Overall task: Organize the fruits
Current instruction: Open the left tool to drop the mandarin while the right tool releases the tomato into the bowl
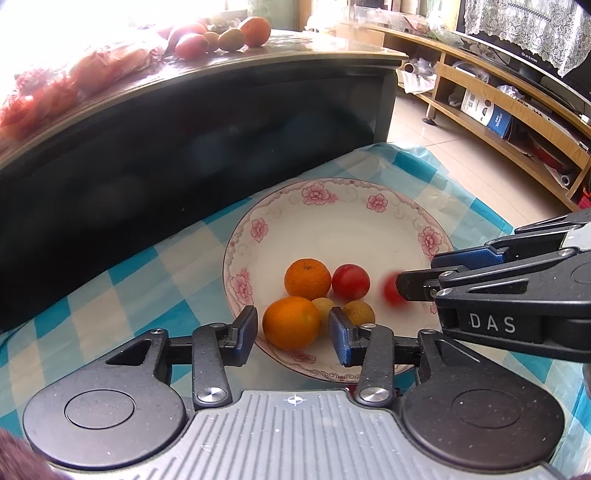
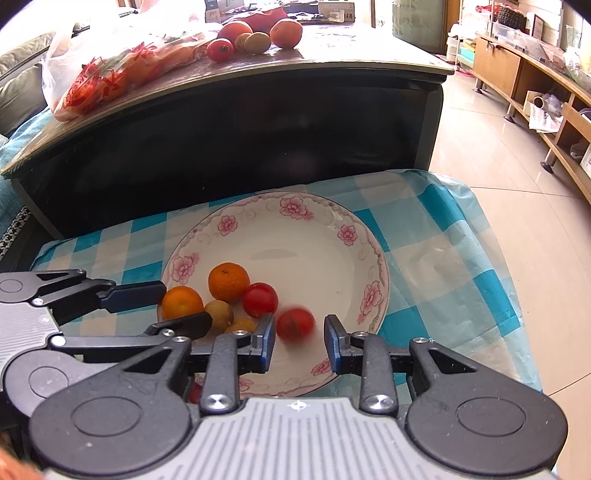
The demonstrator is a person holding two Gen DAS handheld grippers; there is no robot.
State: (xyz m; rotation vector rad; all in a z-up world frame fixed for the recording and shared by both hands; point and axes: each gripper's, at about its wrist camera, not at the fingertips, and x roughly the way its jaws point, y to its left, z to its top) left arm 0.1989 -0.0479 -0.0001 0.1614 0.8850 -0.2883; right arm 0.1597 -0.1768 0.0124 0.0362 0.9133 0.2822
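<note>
Right wrist view, right gripper (image 2: 300, 341): fingers spread wide, gripping nothing; a blurred red tomato (image 2: 294, 324) lies between the two blue pads, touching neither, low centre of the frame.
Left wrist view, left gripper (image 1: 292, 330): fingers apart, nothing clamped; near orange (image 1: 291, 322) sits in the gap between the pads, contact cannot be told.
Left wrist view, blurred tomato: right of centre, partly hidden behind the right gripper's fingertip.
Plate (image 2: 295, 236): white, pink flower border, centre of both views; all sorted fruit crowds its near-left part.
Plate contents, right wrist view: far orange (image 2: 229, 281) beside a sharp red tomato (image 2: 260, 300); two small yellow-brown fruits (image 2: 219, 314), one half hidden by the left gripper's finger.
Cloth (image 2: 443, 258): blue-and-white check, under the plate, lower half of the frame.
Dark cabinet (image 2: 240, 140): behind the cloth, across the middle of the frame.
Cabinet top, upper centre: loose fruit pile (image 2: 255, 35) of oranges, a tomato and small brownish fruits.
Plastic bag (image 2: 107, 70): upper left, red print, orange fruit inside.
Wooden shelving (image 2: 554, 92): right edge, on a tiled floor.
</note>
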